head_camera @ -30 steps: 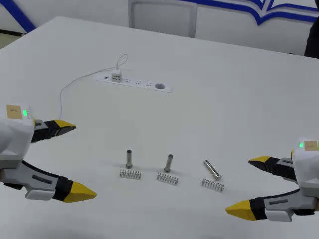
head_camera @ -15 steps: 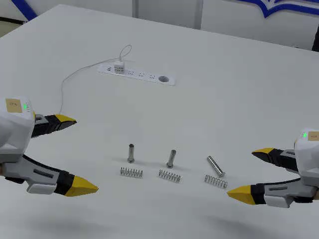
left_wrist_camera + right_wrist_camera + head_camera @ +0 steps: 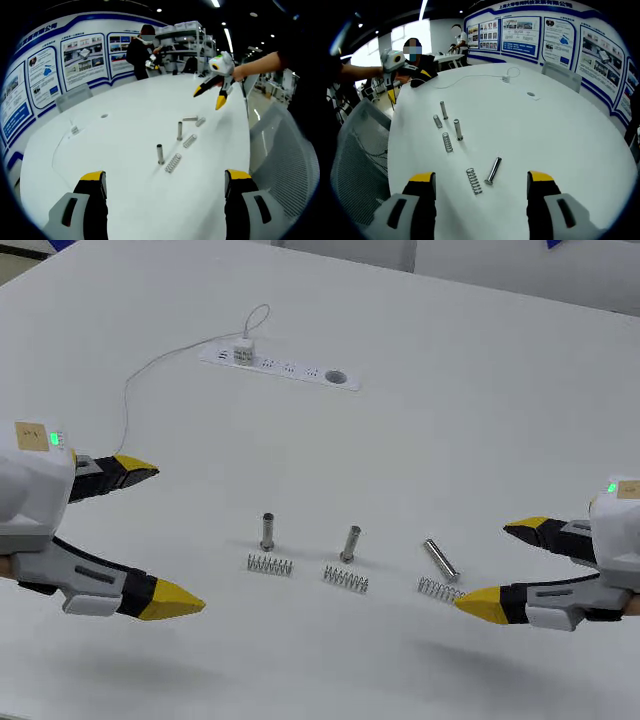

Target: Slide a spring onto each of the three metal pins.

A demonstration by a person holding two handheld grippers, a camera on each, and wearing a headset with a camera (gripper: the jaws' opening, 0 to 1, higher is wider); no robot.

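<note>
Three short metal pins sit in a row on the white table [image 3: 450, 400]. The left pin [image 3: 267, 531] and middle pin [image 3: 350, 543] stand upright; the right pin [image 3: 440, 560] lies on its side. One spring lies in front of each: left spring [image 3: 269, 564], middle spring [image 3: 346, 579], right spring [image 3: 438, 589]. My left gripper [image 3: 168, 536] hovers open at the left, well apart from the parts. My right gripper [image 3: 492, 566] is open, its near yellow tip just right of the right spring. The lying pin [image 3: 493, 170] and its spring [image 3: 474, 180] show ahead of my right jaws.
A white power strip [image 3: 280, 368] with a plugged-in charger and a thin cable [image 3: 130, 390] lies farther back on the table. Chairs and people stand beyond the table in the gripper views [image 3: 145, 50].
The head camera has tilted, so the table parts sit slightly higher in view. My right gripper has come in leftward, closer to the right spring. Pins and springs have not moved.
</note>
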